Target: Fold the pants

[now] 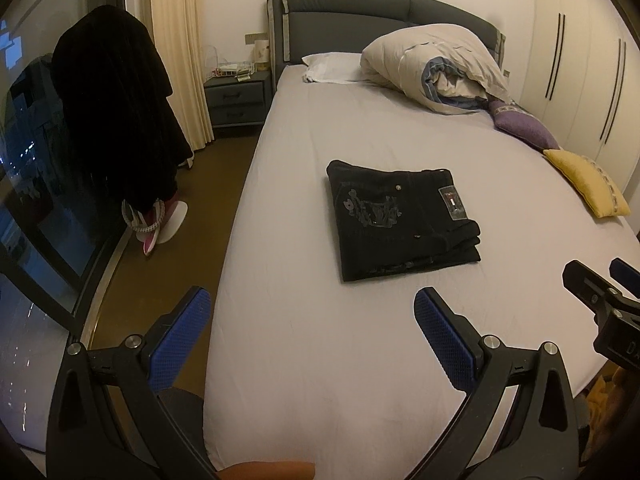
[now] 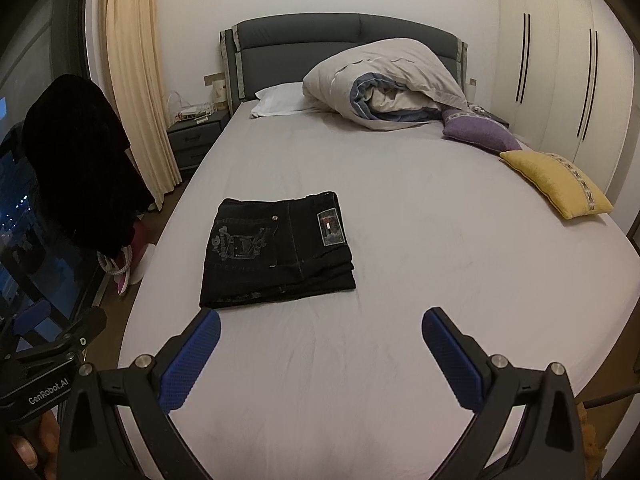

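On smooth grey bed [image 1: 304,320], black denim pants [image 1: 400,220] square-folded; left gripper [image 1: 312,312], right gripper [image 2: 320,332] jaws apart.

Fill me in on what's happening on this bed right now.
A person holds a hand-held gripper in each hand above the near end of the bed. Both the left hand-held gripper and the right hand-held gripper are open and hold nothing. The black jeans lie on the grey sheet, already folded into a compact stack, back pocket and patch facing up. Neither gripper touches them. A bundled duvet and two cushions sit farther back.
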The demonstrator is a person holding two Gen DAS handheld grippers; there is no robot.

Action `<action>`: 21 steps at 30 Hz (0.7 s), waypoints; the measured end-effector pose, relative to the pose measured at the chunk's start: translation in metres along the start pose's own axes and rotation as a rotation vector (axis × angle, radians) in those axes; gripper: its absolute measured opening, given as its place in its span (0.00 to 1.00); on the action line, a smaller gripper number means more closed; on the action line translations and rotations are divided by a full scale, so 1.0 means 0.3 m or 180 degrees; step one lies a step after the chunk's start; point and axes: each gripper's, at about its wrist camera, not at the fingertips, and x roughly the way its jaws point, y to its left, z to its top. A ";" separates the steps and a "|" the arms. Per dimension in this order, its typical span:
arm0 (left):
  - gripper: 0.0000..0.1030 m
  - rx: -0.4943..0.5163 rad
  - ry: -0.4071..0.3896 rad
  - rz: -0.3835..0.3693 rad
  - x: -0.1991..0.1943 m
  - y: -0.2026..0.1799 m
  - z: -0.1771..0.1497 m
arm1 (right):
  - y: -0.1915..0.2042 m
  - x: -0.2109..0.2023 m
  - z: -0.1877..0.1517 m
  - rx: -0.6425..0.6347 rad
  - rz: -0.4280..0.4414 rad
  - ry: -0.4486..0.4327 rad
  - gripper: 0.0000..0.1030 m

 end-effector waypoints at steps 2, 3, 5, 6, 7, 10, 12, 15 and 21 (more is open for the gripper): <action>1.00 -0.0006 0.0012 -0.0004 0.007 0.000 -0.001 | 0.004 -0.001 -0.001 -0.0009 0.0008 0.0010 1.00; 1.00 -0.0008 0.0015 -0.0003 0.010 -0.002 -0.003 | 0.004 -0.001 -0.001 -0.0012 0.0009 0.0014 1.00; 1.00 -0.0006 0.0014 0.0000 0.009 -0.005 -0.006 | 0.006 0.001 -0.001 -0.0019 0.0013 0.0025 1.00; 1.00 -0.0007 0.0015 0.0001 0.011 -0.006 -0.007 | 0.006 0.001 0.000 -0.0021 0.0014 0.0028 1.00; 1.00 -0.0008 0.0016 0.0002 0.013 -0.007 -0.008 | 0.007 0.001 0.000 -0.0023 0.0015 0.0032 1.00; 1.00 -0.0007 0.0012 0.0002 0.009 -0.006 -0.007 | 0.010 0.000 0.000 -0.0028 0.0022 0.0046 1.00; 1.00 -0.0007 0.0012 0.0002 0.012 -0.006 -0.008 | 0.013 0.002 0.000 -0.0034 0.0031 0.0058 1.00; 1.00 -0.0007 0.0019 -0.0002 0.013 -0.008 -0.009 | 0.021 0.002 -0.005 -0.0043 0.0035 0.0069 1.00; 1.00 -0.0006 0.0020 -0.0002 0.018 -0.012 -0.015 | 0.029 0.004 -0.013 -0.0050 0.0040 0.0090 1.00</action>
